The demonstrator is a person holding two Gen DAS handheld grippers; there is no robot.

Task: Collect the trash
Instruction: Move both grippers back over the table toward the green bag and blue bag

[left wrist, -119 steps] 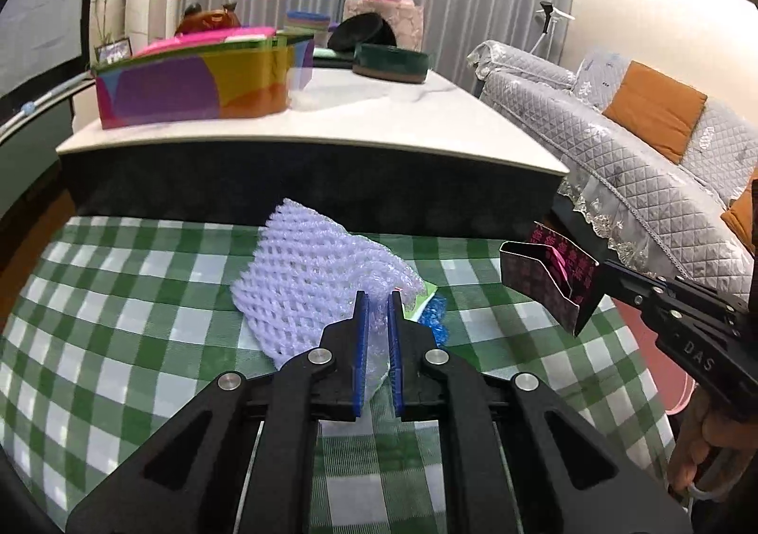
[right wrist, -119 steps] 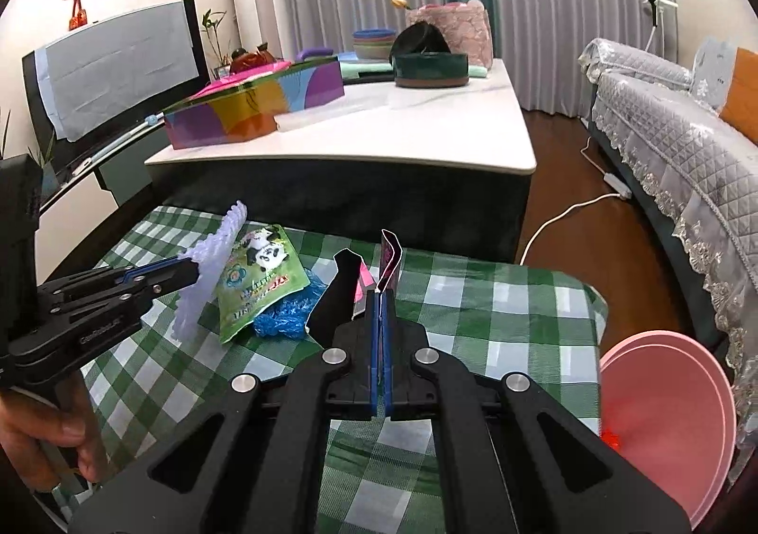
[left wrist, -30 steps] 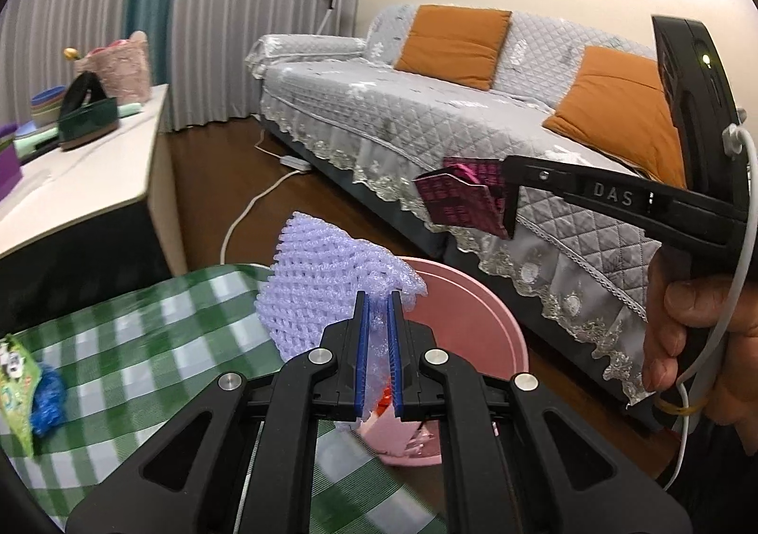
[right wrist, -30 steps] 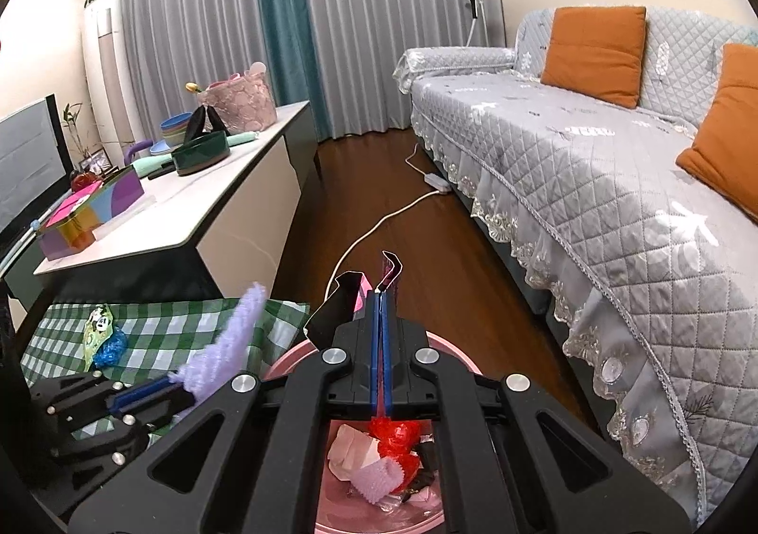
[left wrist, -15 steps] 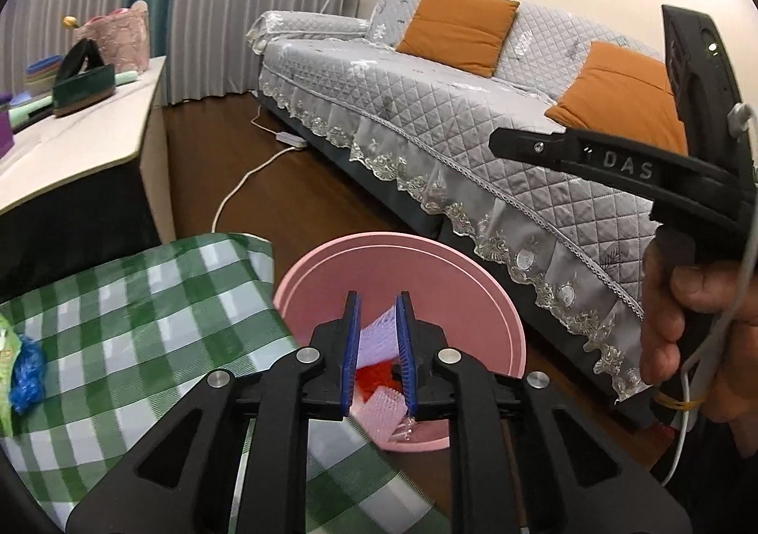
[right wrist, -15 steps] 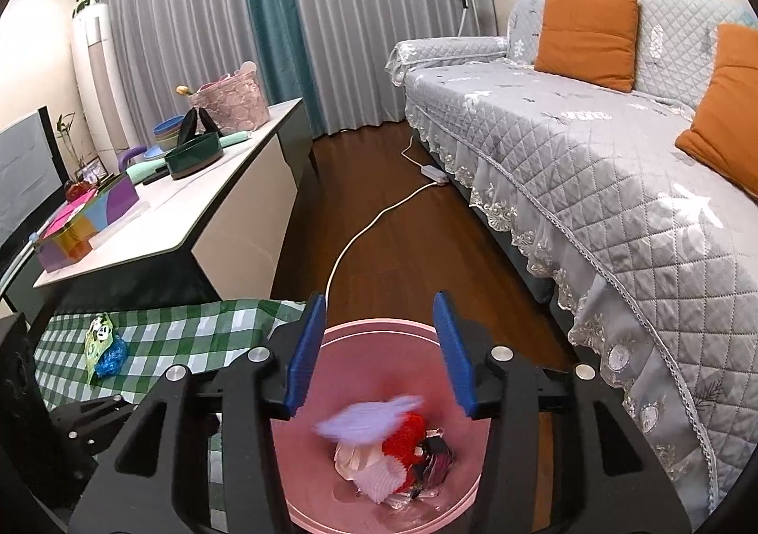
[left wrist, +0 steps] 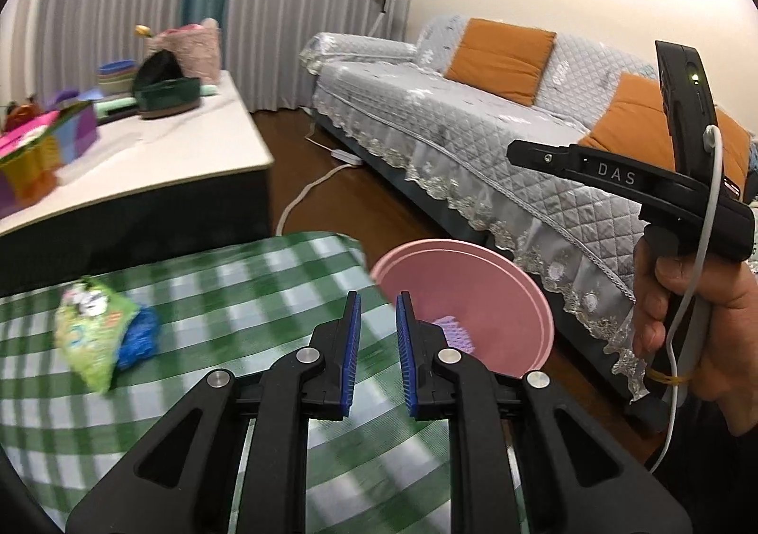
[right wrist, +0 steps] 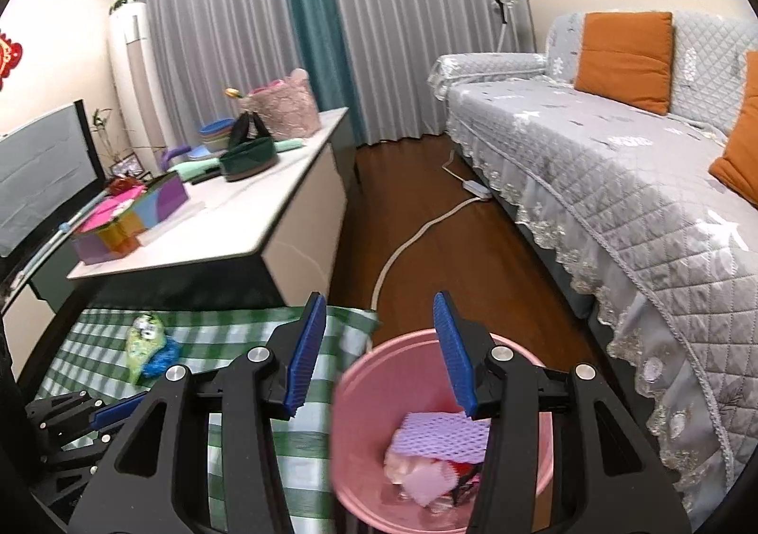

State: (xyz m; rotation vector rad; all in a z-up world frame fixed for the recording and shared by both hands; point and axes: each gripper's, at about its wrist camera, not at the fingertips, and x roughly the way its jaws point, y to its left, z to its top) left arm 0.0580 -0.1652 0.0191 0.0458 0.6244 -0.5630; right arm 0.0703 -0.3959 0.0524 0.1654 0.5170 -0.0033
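Observation:
The pink bin point(left wrist: 502, 259) point(right wrist: 360, 373) stands on the floor at the right edge of the green checked table point(left wrist: 237, 287). A purple foam net point(right wrist: 440, 434) point(left wrist: 452, 328) lies inside it on top of other scraps. My left gripper point(left wrist: 377, 297) is open and empty, above the table edge just left of the bin. My right gripper point(right wrist: 379, 299) is open and empty, held over the bin's near left rim. A green snack wrapper point(left wrist: 85, 330) point(right wrist: 142, 339) and a blue wrapper point(left wrist: 142, 335) lie together on the cloth at the left.
A white-topped counter point(right wrist: 246, 226) with a colourful box point(right wrist: 128, 216) and bowls stands behind the table. A grey sofa point(right wrist: 616, 183) with orange cushions runs along the right. A white power cord point(right wrist: 417, 230) crosses the wooden floor between them.
Both grippers let go over the bin: the purple net and the dark carton dropped in. Both jaws now stand apart and empty. The left view has swung left toward the table.

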